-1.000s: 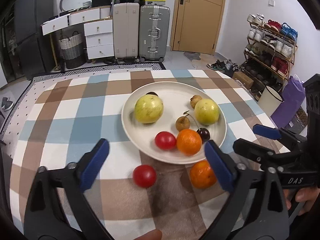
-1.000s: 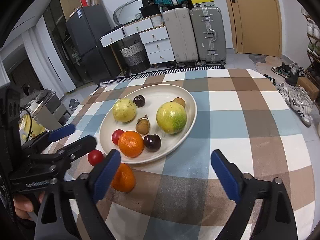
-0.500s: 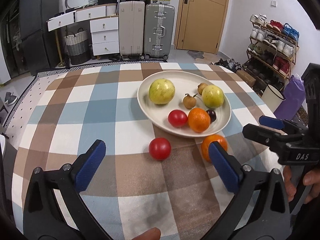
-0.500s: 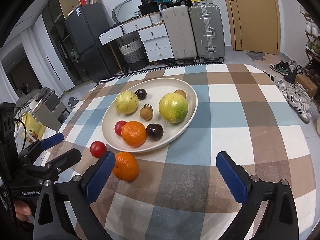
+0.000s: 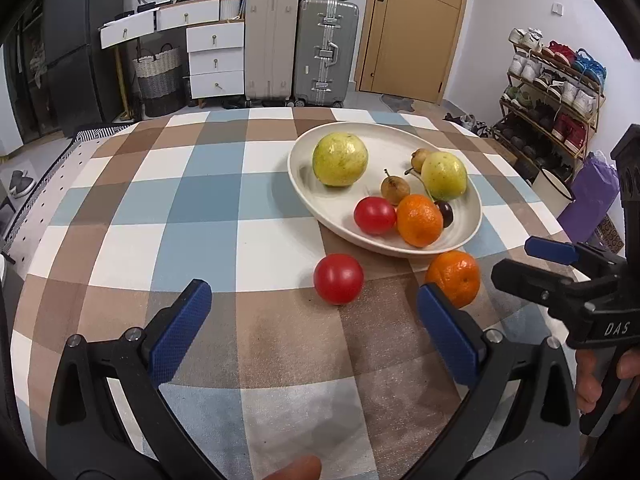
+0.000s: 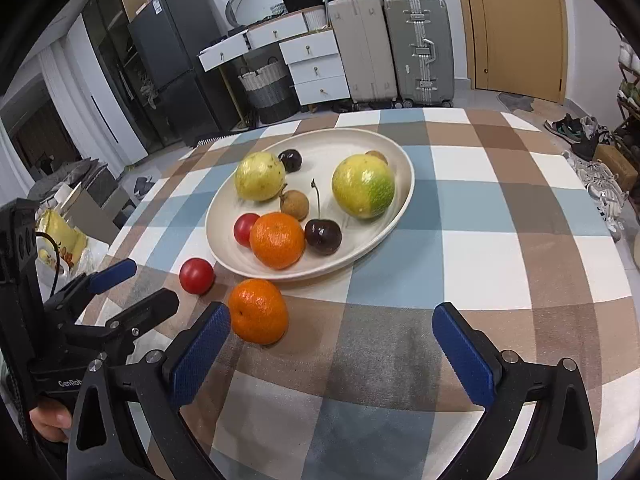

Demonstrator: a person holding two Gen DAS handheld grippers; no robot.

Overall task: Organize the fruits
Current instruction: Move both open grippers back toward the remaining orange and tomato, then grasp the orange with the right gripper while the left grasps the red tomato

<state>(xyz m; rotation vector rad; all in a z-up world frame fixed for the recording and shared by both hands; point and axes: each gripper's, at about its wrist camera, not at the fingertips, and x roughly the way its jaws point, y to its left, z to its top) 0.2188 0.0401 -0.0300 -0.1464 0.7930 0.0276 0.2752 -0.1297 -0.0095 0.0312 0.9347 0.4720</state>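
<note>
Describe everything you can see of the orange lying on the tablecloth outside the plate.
The loose orange is a small, round mandarin-like fruit with bright, dimpled, glossy peel and a tiny dark dot on its side. It rests on a brown square of the checked tablecloth, just in front of the cream plate, apparently not touching it. A red tomato lies nearby. Neither gripper touches it.

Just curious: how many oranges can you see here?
2. One orange lies in the plate at its near edge; the other orange sits on the tablecloth just outside it. None looks hidden.
</note>
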